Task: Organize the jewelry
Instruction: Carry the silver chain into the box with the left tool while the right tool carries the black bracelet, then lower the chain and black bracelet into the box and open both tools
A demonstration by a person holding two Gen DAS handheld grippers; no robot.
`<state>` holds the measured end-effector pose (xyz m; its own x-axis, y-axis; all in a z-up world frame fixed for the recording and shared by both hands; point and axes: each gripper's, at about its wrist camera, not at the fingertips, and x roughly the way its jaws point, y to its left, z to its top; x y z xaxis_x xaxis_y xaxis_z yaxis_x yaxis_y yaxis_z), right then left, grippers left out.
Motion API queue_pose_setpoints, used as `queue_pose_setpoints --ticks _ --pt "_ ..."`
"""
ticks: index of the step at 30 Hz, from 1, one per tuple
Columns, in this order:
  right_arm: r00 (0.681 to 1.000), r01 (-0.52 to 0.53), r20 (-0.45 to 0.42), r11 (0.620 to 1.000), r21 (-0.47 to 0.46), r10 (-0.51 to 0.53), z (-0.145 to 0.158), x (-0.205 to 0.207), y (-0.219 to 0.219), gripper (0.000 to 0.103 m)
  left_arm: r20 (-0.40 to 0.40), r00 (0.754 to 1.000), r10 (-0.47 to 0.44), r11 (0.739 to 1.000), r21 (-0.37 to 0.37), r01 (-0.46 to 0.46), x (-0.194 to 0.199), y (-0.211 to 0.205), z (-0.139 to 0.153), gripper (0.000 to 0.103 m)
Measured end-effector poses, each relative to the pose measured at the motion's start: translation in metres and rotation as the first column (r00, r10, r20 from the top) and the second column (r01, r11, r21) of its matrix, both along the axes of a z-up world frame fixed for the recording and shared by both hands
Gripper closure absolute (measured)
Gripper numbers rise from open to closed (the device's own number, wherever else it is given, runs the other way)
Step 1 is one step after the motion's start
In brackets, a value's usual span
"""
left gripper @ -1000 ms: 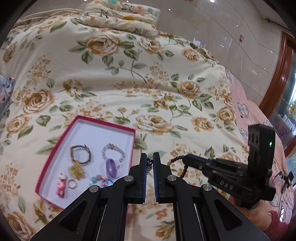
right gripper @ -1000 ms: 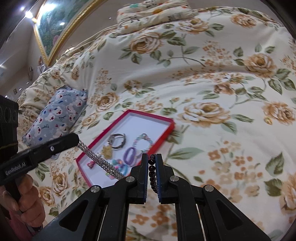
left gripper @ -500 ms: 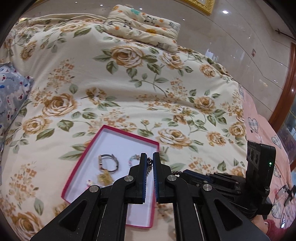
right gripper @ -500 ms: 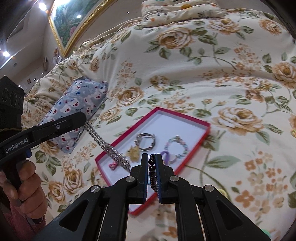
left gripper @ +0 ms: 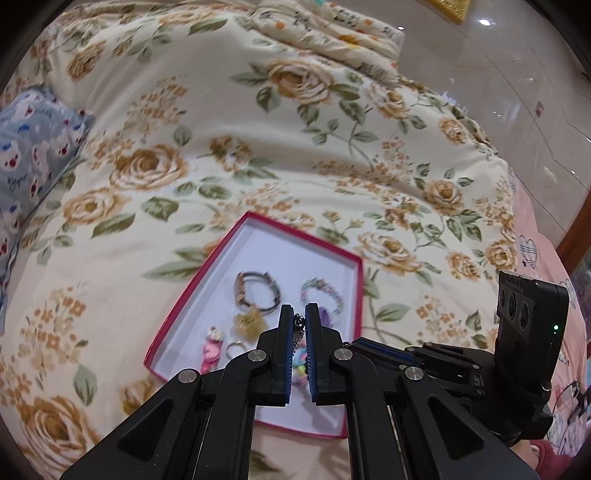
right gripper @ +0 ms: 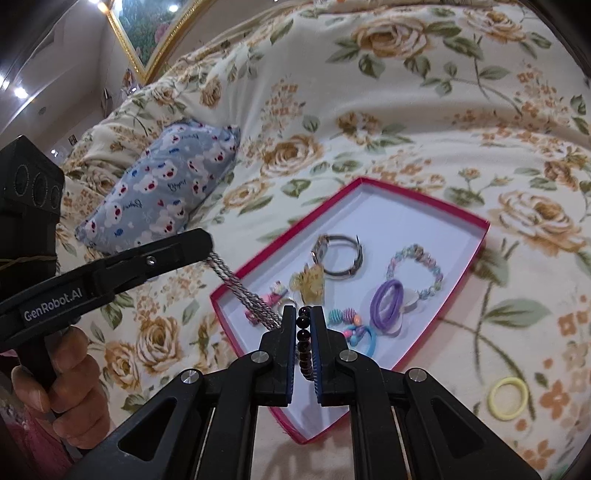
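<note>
A red-rimmed box (left gripper: 207, 273) (right gripper: 424, 197) with a white floor lies on the floral bedspread. It holds a watch-like bangle (right gripper: 338, 254), a pastel bead bracelet (right gripper: 415, 266), a purple hair tie (right gripper: 386, 301), a yellow flower clip (right gripper: 308, 282) and small coloured pieces. My left gripper (left gripper: 299, 317) (right gripper: 207, 245) is shut on the twisted silver chain (right gripper: 240, 288) of a necklace. The chain runs to my right gripper (right gripper: 303, 312) (left gripper: 356, 345), which is shut on the necklace's dark beads (right gripper: 303, 334). Both grippers hang over the box's near end.
A blue patterned pillow (right gripper: 162, 192) (left gripper: 33, 155) lies left of the box. A yellow hair tie (right gripper: 508, 398) rests on the bedspread to the box's right. A folded floral quilt (left gripper: 332, 26) sits at the far end, and shiny floor (left gripper: 517, 92) runs past the bed's right edge.
Both grippers have carried the necklace leftward and slightly down toward the box. The box now sits centred and larger under the fingertips. Both grips stay unchanged.
</note>
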<state>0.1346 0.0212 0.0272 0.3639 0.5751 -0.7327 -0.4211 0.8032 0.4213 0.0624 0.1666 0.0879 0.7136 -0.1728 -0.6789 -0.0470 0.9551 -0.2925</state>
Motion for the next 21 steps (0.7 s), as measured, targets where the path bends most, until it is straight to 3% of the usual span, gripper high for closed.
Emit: queue_pose_setpoints --ticks 7,21 --pt "0.998 0.020 -0.058 0.999 -0.047 -0.023 -0.030 0.006 -0.006 0.096 -0.082 0.996 0.038 0.999 -0.007 -0.038 0.012 0.013 -0.030 0.098" --pt "0.995 0.022 -0.092 0.988 -0.150 -0.037 -0.057 0.017 -0.010 0.096 -0.204 0.977 0.068 0.995 0.085 -0.051 0.038 0.011 -0.084 0.098"
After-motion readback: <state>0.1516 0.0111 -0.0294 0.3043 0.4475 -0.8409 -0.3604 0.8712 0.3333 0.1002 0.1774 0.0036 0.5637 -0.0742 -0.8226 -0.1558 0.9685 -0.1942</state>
